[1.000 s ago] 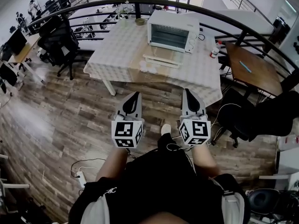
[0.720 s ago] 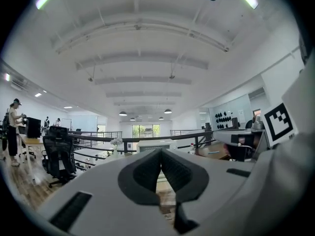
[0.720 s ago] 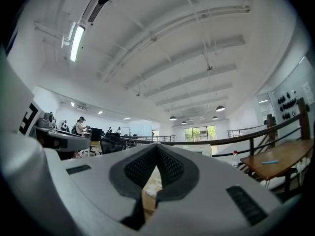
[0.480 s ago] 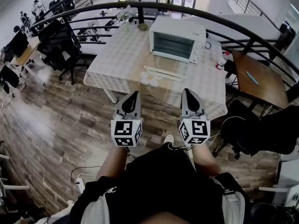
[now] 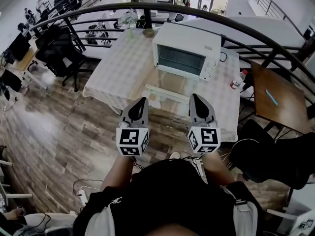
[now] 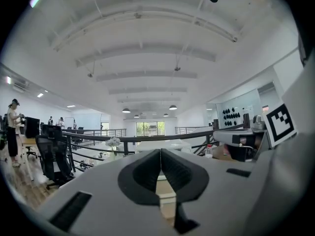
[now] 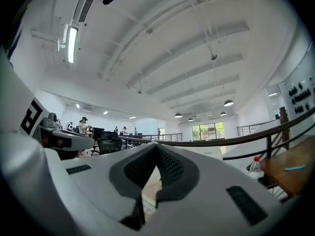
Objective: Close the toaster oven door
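Observation:
A white toaster oven [image 5: 187,50] stands at the far side of a table with a checked cloth [image 5: 123,63]. Its glass door [image 5: 167,93] hangs folded down flat toward me. My left gripper [image 5: 141,102] and right gripper [image 5: 195,98] are held side by side in front of my body, short of the table's near edge and well apart from the oven. Both are shut with nothing between the jaws. In the left gripper view the shut left gripper [image 6: 160,156] points level over the table; the right gripper view shows the shut right gripper [image 7: 156,150] the same way.
A curved black railing [image 5: 231,18] runs behind the table. A black office chair [image 5: 56,45] stands left of the table, a brown desk [image 5: 278,102] with a bottle [image 5: 237,80] to the right. Another dark chair [image 5: 266,156] sits near my right side. Cables [image 5: 91,186] lie on the wooden floor.
The table and oven have come closer and lower in the head view as I walk toward them. Both grippers keep their pose and stay shut.

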{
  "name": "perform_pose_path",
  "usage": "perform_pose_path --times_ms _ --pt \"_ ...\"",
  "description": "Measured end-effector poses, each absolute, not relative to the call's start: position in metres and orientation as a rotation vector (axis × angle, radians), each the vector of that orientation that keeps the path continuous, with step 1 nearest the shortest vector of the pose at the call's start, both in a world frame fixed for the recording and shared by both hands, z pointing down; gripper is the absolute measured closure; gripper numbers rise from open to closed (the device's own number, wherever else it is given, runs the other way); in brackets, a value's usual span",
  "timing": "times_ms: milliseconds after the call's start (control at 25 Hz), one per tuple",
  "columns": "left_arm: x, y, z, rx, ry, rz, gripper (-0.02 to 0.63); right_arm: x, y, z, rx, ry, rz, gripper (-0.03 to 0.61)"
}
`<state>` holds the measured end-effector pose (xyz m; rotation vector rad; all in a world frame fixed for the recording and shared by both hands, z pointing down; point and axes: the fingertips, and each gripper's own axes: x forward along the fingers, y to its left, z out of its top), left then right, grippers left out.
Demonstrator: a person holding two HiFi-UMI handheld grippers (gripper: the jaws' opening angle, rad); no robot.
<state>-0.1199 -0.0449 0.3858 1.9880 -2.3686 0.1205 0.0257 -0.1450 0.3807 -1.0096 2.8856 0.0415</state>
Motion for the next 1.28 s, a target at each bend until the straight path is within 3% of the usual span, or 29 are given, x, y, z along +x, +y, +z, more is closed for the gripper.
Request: perform_pose_path --times_ms 440,1040,1080,1160,1280 --pt "-0.147 -0.123 0.408 1.876 -2.369 0.165 0.598 -0.003 -0.231 0.406 -0.942 2.963 -0.045 0.586" --pt "-0.221 -0.171 0.45 1.89 -2.269 0.277 0.595 -0.044 -0.254 0.419 -1.068 2.966 -0.026 0.586" --pt "-0.224 -0.173 0.454 1.899 -2.249 0.277 0.583 -0.047 -0.253 0.419 -1.078 2.965 -0.027 0.586" --pt "-0.231 -0.177 0.466 1.914 -2.2 0.309 0.448 -0.052 -0.253 0.42 -1.096 2.963 -0.027 0.586" --pt "-0.248 -0.181 0.49 1.883 -2.157 0.342 0.423 -0.056 -0.254 0.421 -1.13 2.96 -0.025 0.586"
